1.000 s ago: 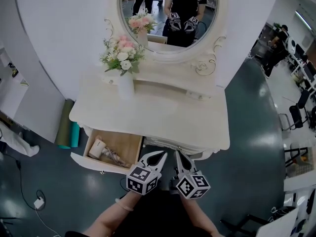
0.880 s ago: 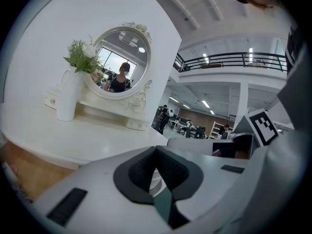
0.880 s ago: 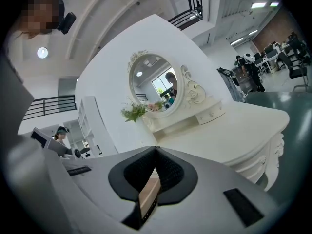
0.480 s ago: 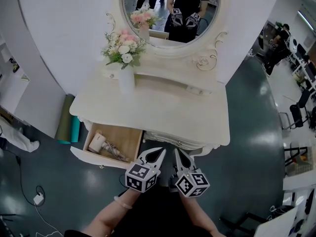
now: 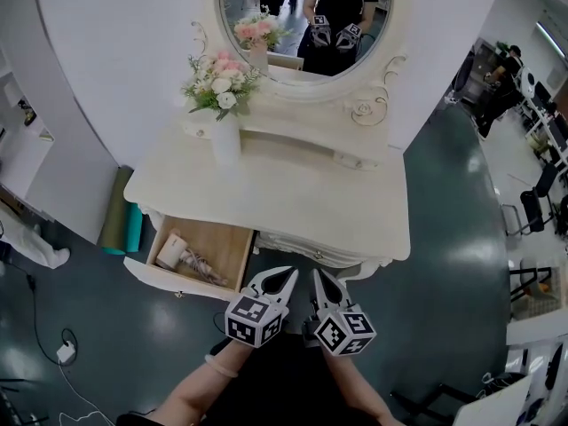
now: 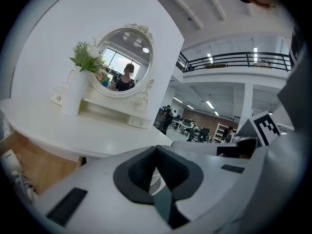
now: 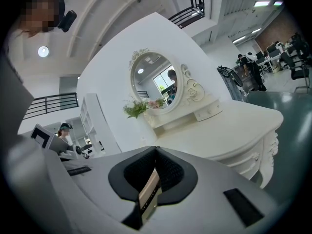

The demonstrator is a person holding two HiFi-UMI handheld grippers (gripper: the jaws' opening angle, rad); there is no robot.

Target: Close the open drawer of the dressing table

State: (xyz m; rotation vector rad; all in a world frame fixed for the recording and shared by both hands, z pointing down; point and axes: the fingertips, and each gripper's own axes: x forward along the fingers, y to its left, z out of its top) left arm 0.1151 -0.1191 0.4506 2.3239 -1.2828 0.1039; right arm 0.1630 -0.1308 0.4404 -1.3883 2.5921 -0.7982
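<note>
The cream dressing table stands under an oval mirror. Its left drawer is pulled out, showing a wooden bottom with a white hair dryer and a small bundle inside. My left gripper and right gripper hover side by side in front of the table's middle, to the right of the open drawer and touching nothing. Both are shut and empty, with the jaws of the left gripper and of the right gripper meeting.
A white vase of flowers stands on the table's back left. A green roll leans by the wall at the left. A cable and plug lie on the dark floor. Office chairs stand far right.
The head view has drifted slightly, so the table sits a little further left. Both grippers have stayed shut in much the same place, and the drawer is still open.
</note>
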